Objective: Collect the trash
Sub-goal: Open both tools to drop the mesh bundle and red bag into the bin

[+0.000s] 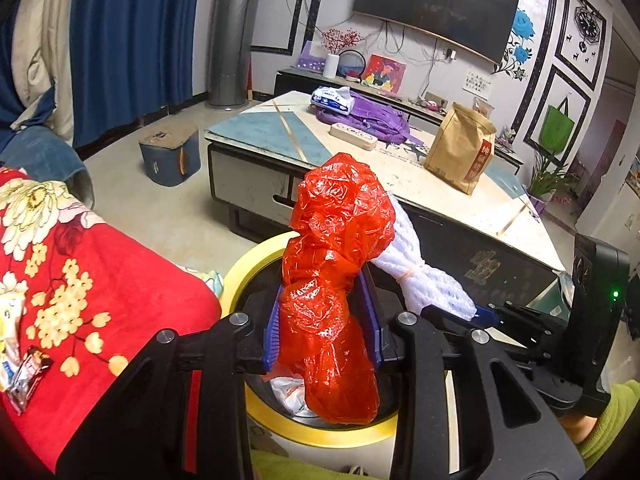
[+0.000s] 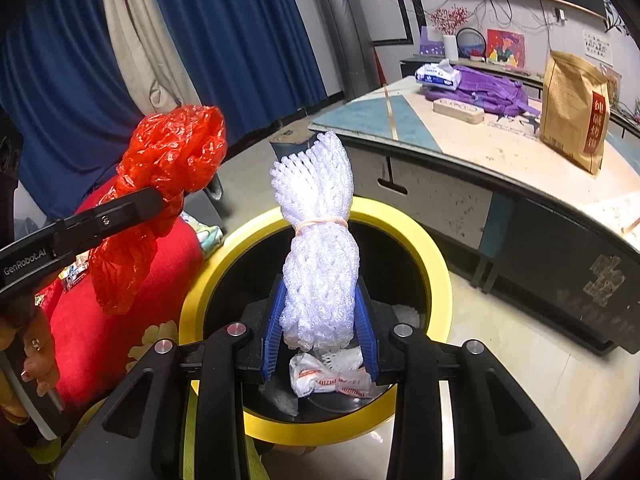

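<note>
Both views are evenly and fairly brightly lit by soft indoor light, with no hard shadows. Straight ahead of the left gripper, the crumpled red plastic bag (image 1: 332,280) glistens with small white highlights. Past the right gripper, the inside of the yellow-rimmed bin (image 2: 436,276) is dark. Colours look strongly saturated. Fisheye bending curves the table edge (image 2: 500,192) and blue curtain (image 1: 132,40), and the corners fall off to black. The outer margins are slightly soft; the centre is sharp.
</note>
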Tool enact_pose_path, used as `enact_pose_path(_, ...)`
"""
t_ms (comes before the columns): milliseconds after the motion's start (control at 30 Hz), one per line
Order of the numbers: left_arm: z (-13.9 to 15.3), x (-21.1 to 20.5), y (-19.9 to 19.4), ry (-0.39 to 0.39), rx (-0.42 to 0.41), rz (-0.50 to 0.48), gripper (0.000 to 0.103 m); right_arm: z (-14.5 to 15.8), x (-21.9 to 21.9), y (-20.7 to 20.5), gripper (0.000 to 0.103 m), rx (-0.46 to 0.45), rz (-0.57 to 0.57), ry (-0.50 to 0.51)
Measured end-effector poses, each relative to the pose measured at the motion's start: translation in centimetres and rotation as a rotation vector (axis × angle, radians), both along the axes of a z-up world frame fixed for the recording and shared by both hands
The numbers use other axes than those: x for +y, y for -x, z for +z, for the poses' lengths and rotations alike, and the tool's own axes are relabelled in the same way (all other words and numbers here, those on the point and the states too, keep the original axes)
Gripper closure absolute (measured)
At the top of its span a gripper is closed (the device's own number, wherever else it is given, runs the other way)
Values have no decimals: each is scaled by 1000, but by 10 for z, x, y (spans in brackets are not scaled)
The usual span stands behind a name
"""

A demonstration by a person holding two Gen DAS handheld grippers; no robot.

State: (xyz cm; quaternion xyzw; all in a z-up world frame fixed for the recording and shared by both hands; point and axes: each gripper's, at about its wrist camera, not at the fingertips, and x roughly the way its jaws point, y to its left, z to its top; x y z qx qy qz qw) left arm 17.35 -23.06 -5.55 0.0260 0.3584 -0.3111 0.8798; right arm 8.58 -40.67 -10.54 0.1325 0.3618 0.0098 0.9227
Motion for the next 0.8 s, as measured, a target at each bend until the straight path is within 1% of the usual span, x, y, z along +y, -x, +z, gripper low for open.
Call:
enact_pose_path(133,-4,-2,-5,-4,15,1,74,-6,-1,-3,68,20,-9,-8)
enact_pose_path(200,-5,-2,-8,-2,23,5,72,-8,-3,-4,62,27,-16,-17)
enact_pose_path(233,-5,-1,-9,0,26,10,70,-9,-5,-4,54,31,-20,-25)
enact_pose_path(267,-5,-1,-11,3,28,14,66,-9,-5,-3,45,33,-25,-32)
enact_pose_path(300,-6,0,-11,5,28,19,59,-9,-7,-3,42,35,-39,-43)
enact_pose_path(333,-5,1,-12,9,28,28,55,-9,-9,-2,41,34,-46,-45)
enact_pose_path(400,-4,1,-12,17,31,39,39,-9,-11,-1,41,35,-58,-40)
enact_pose_path(467,-3,5,-12,24,31,54,33,-9,-13,-1,37,34,-72,-44)
enact_pose_path(533,-2,9,-13,30,34,65,25,-9,-14,0,36,32,-78,-43)
enact_pose_path(567,-1,11,-13,33,35,71,18,-9,-14,1,36,30,-79,-43)
enact_pose_path(600,0,12,-13,35,34,77,14,-8,-14,1,36,28,-80,-41)
enact_pose_path(667,3,17,-12,37,26,94,11,-6,-14,2,35,20,-81,-33)
enact_pose_path(800,7,22,-8,33,8,114,11,-4,-15,3,35,9,-83,-30)
